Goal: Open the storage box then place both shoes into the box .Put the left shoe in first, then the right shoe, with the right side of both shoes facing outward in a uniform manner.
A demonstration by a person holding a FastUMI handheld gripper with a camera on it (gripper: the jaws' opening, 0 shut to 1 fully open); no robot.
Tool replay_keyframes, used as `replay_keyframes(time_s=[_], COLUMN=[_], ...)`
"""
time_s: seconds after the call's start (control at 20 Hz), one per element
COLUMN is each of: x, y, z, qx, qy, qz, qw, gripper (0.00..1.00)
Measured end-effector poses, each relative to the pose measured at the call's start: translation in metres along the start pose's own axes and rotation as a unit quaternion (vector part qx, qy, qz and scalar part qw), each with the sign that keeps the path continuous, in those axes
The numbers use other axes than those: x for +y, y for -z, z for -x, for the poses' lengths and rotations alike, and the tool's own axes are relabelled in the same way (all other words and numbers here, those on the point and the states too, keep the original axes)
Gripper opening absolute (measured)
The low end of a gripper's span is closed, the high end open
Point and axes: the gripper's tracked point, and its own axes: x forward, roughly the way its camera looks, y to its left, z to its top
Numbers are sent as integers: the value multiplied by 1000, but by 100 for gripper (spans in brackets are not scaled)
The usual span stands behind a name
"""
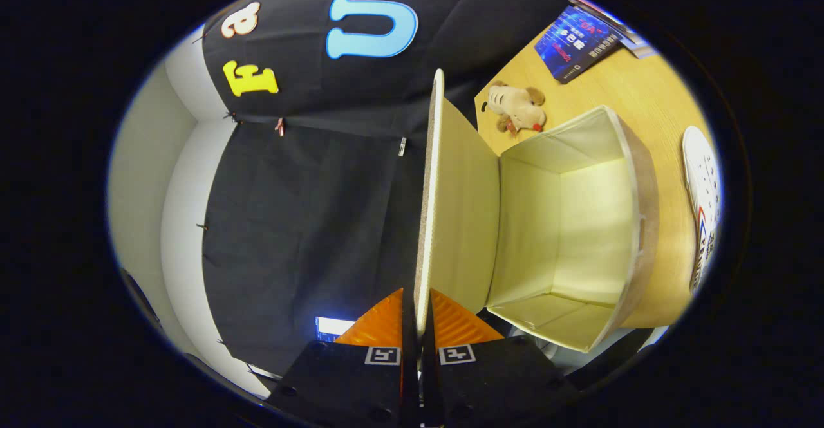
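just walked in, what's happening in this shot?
The handheld gripper is shut on the edge of the storage box's lid, holding it swung open. The storage box sits on the wooden table, open and empty. One white shoe lies on the table beside the box, not yet loaded. A plush toy and booklet lie beyond the box.

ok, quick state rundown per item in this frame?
gripper: shut on the lid's edge
lid: swung up, standing open
storage box: open, nothing inside
white shoe: on the table beside the box, not yet loaded
plush toy: lying on the table beyond the box
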Motion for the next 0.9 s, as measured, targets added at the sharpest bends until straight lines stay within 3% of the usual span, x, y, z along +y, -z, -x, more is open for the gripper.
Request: replay_keyframes(time_s=[0.45, 0.9], x=[51, 43], y=[5, 43], z=[-89, -188], qx=[18, 75], qy=[7, 67], qz=[46, 71], qw=[999, 992], gripper=[9, 9])
